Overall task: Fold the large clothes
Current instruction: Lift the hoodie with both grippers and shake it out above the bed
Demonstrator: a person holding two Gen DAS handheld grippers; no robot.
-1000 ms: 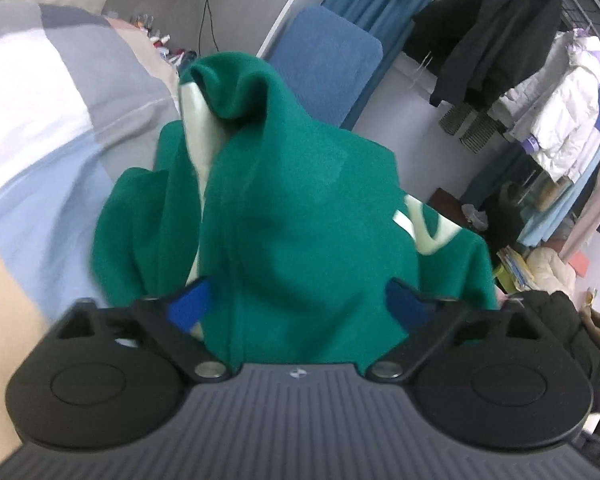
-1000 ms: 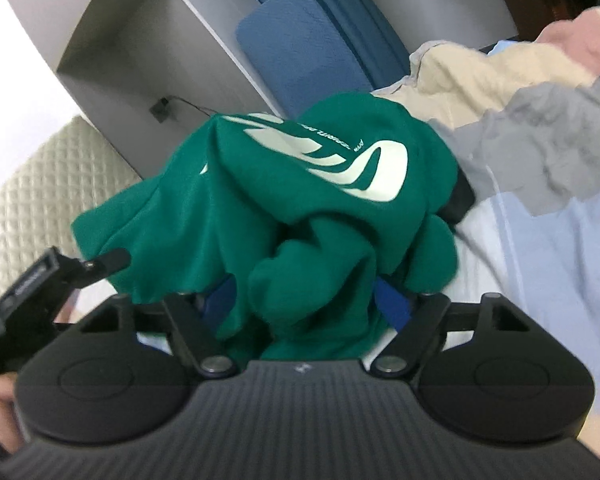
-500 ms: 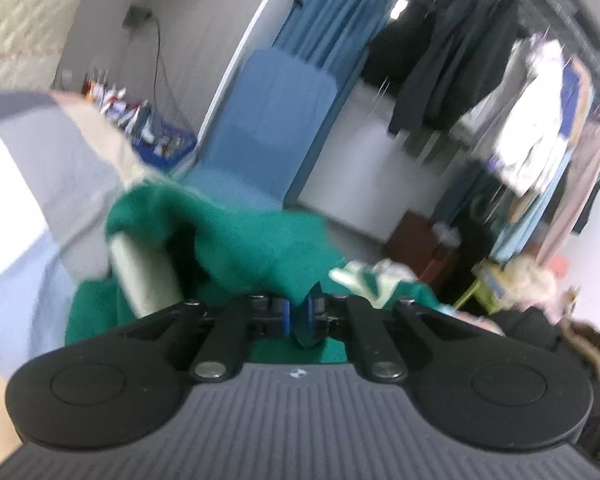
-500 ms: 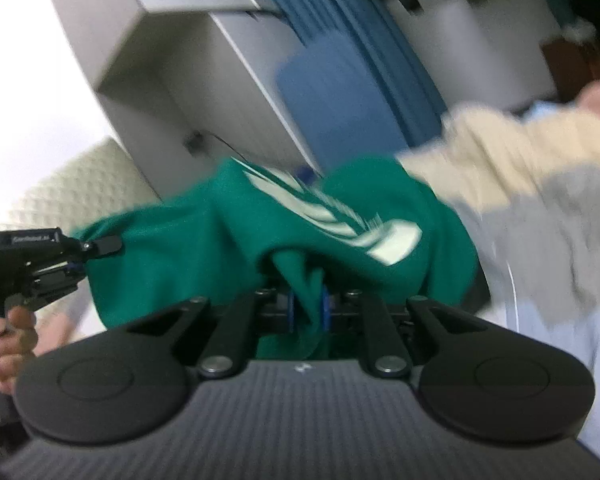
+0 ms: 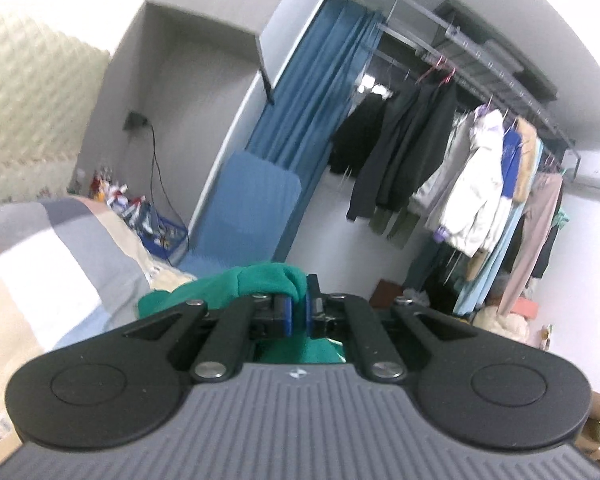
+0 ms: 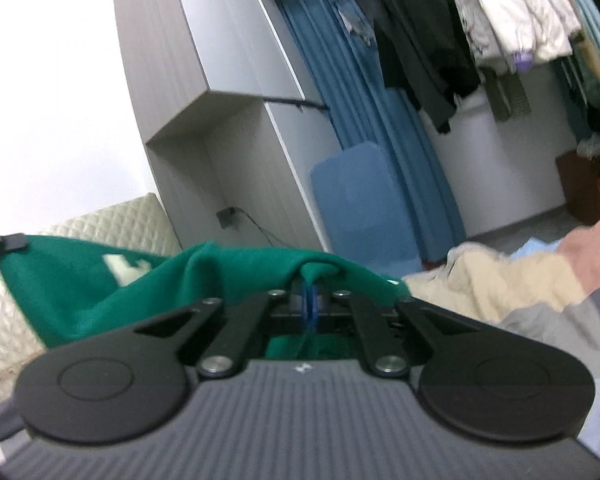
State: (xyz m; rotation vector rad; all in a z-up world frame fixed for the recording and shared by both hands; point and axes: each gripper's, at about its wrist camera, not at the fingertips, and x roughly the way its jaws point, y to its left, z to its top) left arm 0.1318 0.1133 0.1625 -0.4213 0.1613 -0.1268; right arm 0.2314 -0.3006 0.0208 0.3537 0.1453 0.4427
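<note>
A green sweatshirt (image 6: 108, 292) with white lettering hangs stretched between my two grippers, lifted above the bed. My left gripper (image 5: 298, 314) is shut on a bunched green edge of the sweatshirt (image 5: 260, 280); most of the garment hangs below it, out of sight. My right gripper (image 6: 310, 300) is shut on another fold of it. In the right wrist view the cloth runs left to the other gripper's tip (image 6: 4, 242) at the frame's left edge.
The bed with a grey, beige, white and blue patchwork cover (image 5: 40, 248) lies below. A blue padded board (image 5: 252, 208) leans by blue curtains. A rack of hanging coats (image 5: 460, 176) fills the right. A grey cabinet (image 6: 220, 120) and a quilted headboard (image 6: 112, 220) stand behind.
Both grippers went from open around the crumpled sweatshirt on the bed to shut on it, then rose and tilted up, lifting it and spreading it between them.
</note>
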